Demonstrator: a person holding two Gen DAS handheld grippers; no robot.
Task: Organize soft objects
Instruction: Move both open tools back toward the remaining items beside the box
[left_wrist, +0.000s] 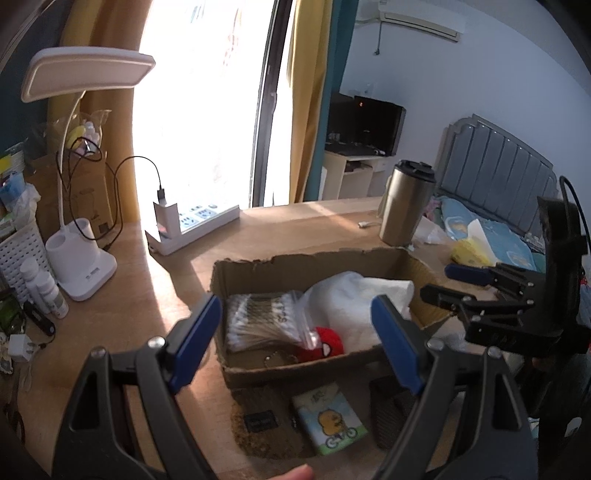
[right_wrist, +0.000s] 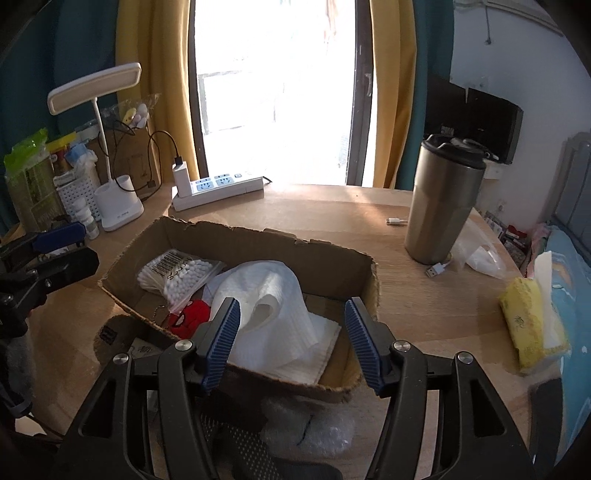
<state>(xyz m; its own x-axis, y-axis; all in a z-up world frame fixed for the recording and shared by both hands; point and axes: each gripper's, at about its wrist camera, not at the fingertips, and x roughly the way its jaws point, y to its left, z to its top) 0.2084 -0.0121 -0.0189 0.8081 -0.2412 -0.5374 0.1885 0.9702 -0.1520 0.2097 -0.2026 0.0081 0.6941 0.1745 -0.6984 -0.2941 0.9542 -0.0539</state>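
Inside the torn brown cardboard box (right_wrist: 325, 258), white cloth (right_wrist: 273, 306), bagged cotton swabs (right_wrist: 177, 273) and red plush (right_wrist: 188, 321) are stowed; beside it, a yellow tissue pack (right_wrist: 532, 328) is left. Both the left claw (left_wrist: 299, 343) and right claw (right_wrist: 291, 343) are seen open, empty.

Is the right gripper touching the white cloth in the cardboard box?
Apart. In the left wrist view, the right gripper hangs open over the cardboard box's right edge, with visible space between its fingers and the white cloth.
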